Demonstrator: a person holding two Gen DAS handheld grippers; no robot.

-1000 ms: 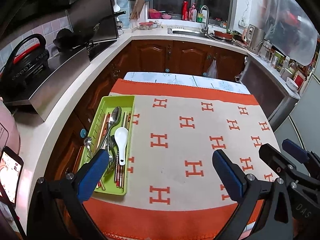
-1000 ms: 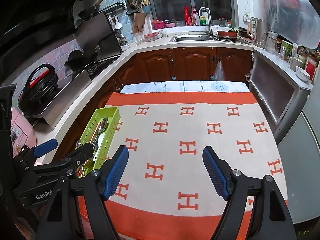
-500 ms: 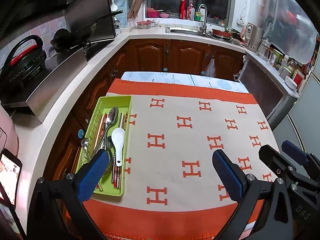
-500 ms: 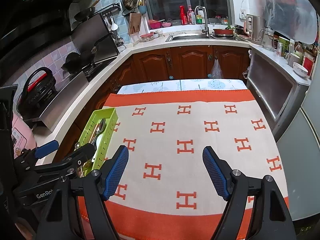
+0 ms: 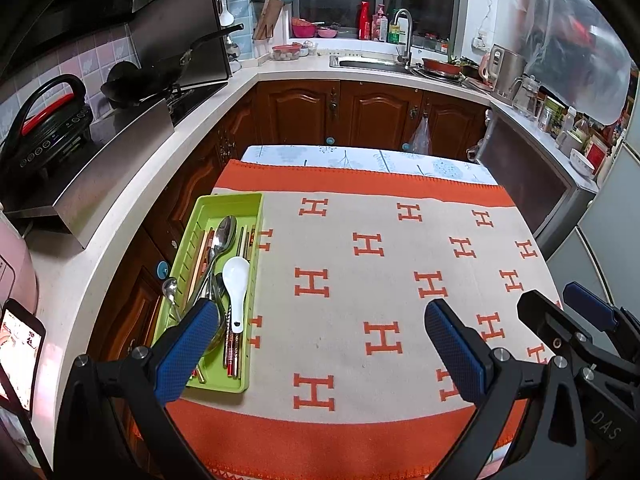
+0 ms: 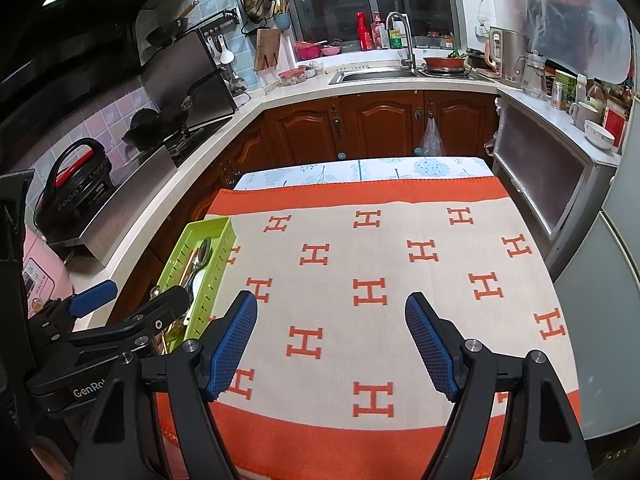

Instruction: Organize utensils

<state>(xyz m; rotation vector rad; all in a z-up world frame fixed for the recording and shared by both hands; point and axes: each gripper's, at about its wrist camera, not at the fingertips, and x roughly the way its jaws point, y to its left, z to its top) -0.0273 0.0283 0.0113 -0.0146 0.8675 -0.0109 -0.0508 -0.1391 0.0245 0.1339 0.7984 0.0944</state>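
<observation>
Only the left view shows the white spoon [image 5: 236, 280] inside the green tray [image 5: 191, 236], at 9 o'clock on the cloth's [image 5: 360, 280] edge. Both left gripper [image 5: 320, 344] and right gripper [image 6: 331, 340] stand apart, empty, over bare cloth.

Even indoor light, sharp centre, strong fisheye bending, dark corners.

So the table [image 5: 360, 158] is covered at the far end by a pale blue floral cloth, and on top of that sits a big cream blanket with orange borders and orange H shapes all over it [image 5: 360, 280]. The only thing directly on the blanket is a long lime-green plastic utensil tray [image 5: 224, 204], parked along the left edge, running front to back. It's holding metal spoons, a white ceramic soup spoon and some chopsticks all lying lengthwise. The rest of the blanket is just bare fabric, pretty flat.
</observation>
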